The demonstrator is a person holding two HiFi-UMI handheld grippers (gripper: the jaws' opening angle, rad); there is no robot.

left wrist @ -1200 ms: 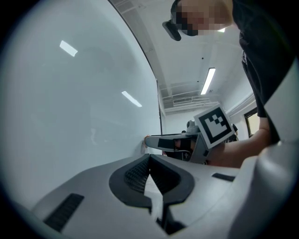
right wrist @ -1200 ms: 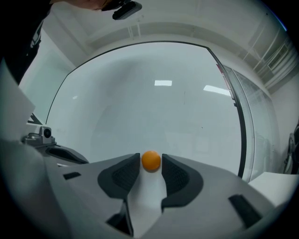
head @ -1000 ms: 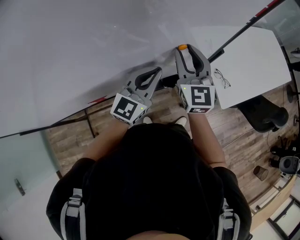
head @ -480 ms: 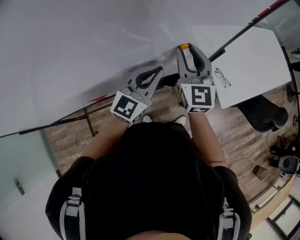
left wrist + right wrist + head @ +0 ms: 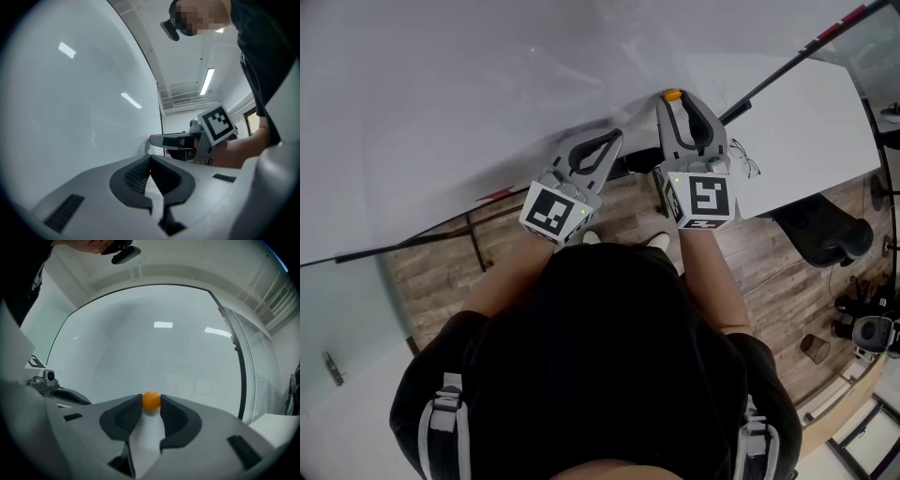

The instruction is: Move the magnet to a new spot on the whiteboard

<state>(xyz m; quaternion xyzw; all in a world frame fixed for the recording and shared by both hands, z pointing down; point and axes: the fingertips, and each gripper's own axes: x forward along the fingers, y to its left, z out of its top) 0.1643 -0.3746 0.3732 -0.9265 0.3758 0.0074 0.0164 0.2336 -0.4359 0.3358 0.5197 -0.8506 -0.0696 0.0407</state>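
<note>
As seen from the head view, the whiteboard (image 5: 469, 112) fills the upper left, and its dark lower edge runs diagonally above the wood floor (image 5: 441, 267).

1. Left side. The board face to the left of both tools is bare, so there is wide open surface in that direction. The left gripper (image 5: 614, 139) is held level, just short of the board. In the left gripper view its tips are pressed together with nothing between them.

2. Centre. The right gripper (image 5: 677, 103) sits just beside the left one and points at the board. Its jaws have just been closing. I read them as pinching the orange magnet (image 5: 151, 400), with both tips touching its sides. The magnet sits at the board face, low in the right gripper view, with bare board above it and to either side.

3. Right side. The board's dark right rim (image 5: 242, 366) stands well apart from the magnet. Beyond it in the head view lies a white table (image 5: 811, 117) with a pair of spectacles (image 5: 743, 156) near its inner edge, and a black chair (image 5: 834, 234) stands below.
</note>
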